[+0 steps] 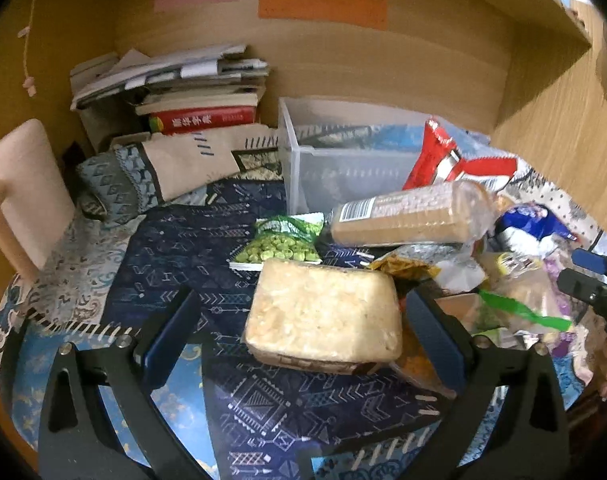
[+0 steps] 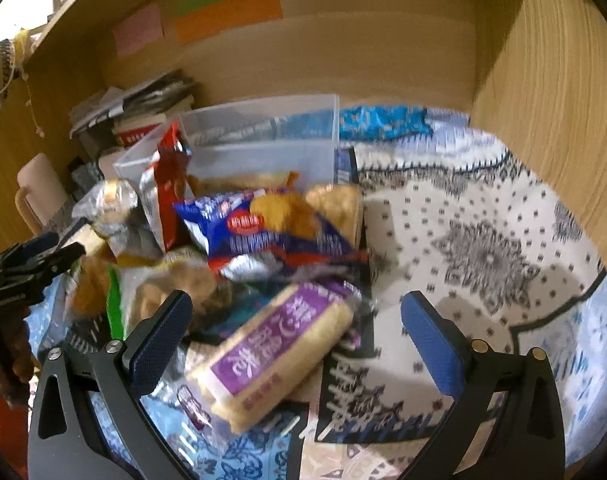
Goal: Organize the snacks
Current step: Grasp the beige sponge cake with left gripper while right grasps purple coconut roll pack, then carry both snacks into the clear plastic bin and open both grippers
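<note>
Left wrist view: left gripper [image 1: 303, 328] spread wide, pale square rice-crisp block in clear wrap [image 1: 323, 314] sitting between the fingers nearer the right one, clear plastic bin [image 1: 303, 152] straight ahead past the tips and a green pea packet [image 1: 281, 246] in between. Right wrist view: right gripper [image 2: 297, 332] gaping too, blurry purple-labelled cake pack [image 2: 271, 354] lying between the fingers toward the left one, snack pile beyond. Probably best to centre on the block, squeeze gently, then lift clear of the peas before heading binward.
</note>
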A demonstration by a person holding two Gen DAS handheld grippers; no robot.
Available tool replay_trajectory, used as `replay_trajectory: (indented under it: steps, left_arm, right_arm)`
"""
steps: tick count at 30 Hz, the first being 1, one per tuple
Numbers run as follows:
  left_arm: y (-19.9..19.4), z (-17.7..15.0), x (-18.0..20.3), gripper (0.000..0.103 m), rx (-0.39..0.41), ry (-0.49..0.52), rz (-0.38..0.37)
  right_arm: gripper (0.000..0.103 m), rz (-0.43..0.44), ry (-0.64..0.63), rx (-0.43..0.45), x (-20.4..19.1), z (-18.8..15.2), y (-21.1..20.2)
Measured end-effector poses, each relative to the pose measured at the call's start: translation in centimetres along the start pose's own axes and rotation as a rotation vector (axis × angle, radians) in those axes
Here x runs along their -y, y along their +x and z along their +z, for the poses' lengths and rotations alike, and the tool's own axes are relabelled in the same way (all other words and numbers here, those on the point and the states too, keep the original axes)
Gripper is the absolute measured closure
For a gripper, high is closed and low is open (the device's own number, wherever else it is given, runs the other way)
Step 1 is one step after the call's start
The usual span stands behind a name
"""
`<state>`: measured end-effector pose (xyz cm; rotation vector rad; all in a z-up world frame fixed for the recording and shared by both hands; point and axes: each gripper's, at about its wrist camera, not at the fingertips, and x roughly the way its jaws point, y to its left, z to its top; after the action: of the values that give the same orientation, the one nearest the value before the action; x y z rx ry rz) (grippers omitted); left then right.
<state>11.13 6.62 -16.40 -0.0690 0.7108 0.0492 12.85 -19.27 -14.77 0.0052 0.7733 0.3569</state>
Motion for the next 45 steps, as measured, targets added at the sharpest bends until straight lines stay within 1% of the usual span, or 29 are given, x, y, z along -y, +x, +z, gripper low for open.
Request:
replay_trajectory:
  steps: [3,7,9,11,12,13,14,15,16,18,19,20,22,24,28,32,36,40,45]
  left_arm:
    - [1.0,-0.1,-0.1,0.0,-0.016,0.009,0.0]
    - [1.9,-0.2,-0.8,0.0,-0.039,-0.018,-0.039]
    - [2.1,-0.3,-1.1,0.0,-0.038,-0.03,-0.043]
    - [2.2,-0.5,-1.3,0.002,-0.039,-0.034,-0.05]
    - [2.2,-0.5,-1.3,0.007,-0.04,-0.036,-0.063]
    - [2.2,-0.6,-1.3,0.014,-0.043,-0.036,-0.08]
    - [2.3,-0.6,-1.3,0.017,-0.047,-0.033,-0.097]
    - [2.3,-0.6,-1.2,0.021,-0.048,-0.032,-0.106]
    - [2.3,-0.6,-1.2,0.022,-0.045,-0.032,-0.103]
    - [2.2,-0.7,-1.2,0.022,-0.04,-0.032,-0.102]
    - [2.1,-0.7,-1.2,0.023,-0.037,-0.031,-0.099]
    - [2.0,-0.8,-1.1,0.023,-0.033,-0.028,-0.097]
    - [1.7,-1.0,-1.1,0.023,-0.029,-0.021,-0.09]
    - [1.2,-1.3,-1.0,0.023,-0.026,-0.019,-0.079]
    - [0.0,-1.4,-0.9,0.023,-0.013,-0.012,-0.06]
    - [-1.1,-0.9,-1.3,0.023,0.008,-0.022,-0.043]
    - [-2.2,-0.1,-1.7,0.023,0.039,-0.041,-0.042]
    - [-3.3,1.1,-1.6,0.023,0.078,-0.037,-0.034]
    - [-4.3,3.6,-1.1,0.023,0.137,-0.018,-0.036]
  right_arm:
    - [0.0,0.006,0.02,-0.024,0.0,-0.3,0.7]
    - [0.001,-0.011,0.019,-0.064,-0.3,-0.8,1.8]
    - [0.006,-0.037,0.003,-0.064,-0.4,-1.0,1.8]
    - [0.01,-0.048,-0.009,-0.061,-0.4,-1.1,1.7]
    - [0.015,-0.049,-0.007,-0.058,-0.2,-1.2,1.6]
    - [0.018,-0.053,-0.007,-0.057,0.0,-1.2,1.5]
    - [0.023,-0.058,-0.007,-0.057,0.1,-1.2,1.4]
    - [0.031,-0.069,-0.006,-0.054,0.3,-1.2,1.3]
    - [0.036,-0.081,-0.008,-0.052,0.4,-1.3,1.3]
    - [0.054,-0.108,-0.018,-0.048,0.7,-1.3,1.3]
    - [0.058,-0.123,-0.022,-0.044,0.8,-1.3,1.2]
    - [0.06,-0.131,-0.023,-0.041,0.9,-1.3,1.2]
    - [0.06,-0.132,-0.015,-0.032,1.3,-1.4,0.9]
    - [0.06,-0.158,-0.009,-0.023,1.8,-1.5,0.5]
    - [0.061,-0.183,0.015,-0.003,2.7,-1.4,-0.6]
    - [0.061,-0.22,0.028,0.031,3.5,-1.0,-1.9]
    - [0.061,-0.227,0.027,0.08,3.6,0.1,-3.2]
    - [0.061,-0.221,0.007,0.135,3.2,1.5,-4.2]
    - [0.061,-0.175,-0.024,0.204,2.0,4.0,-5.2]
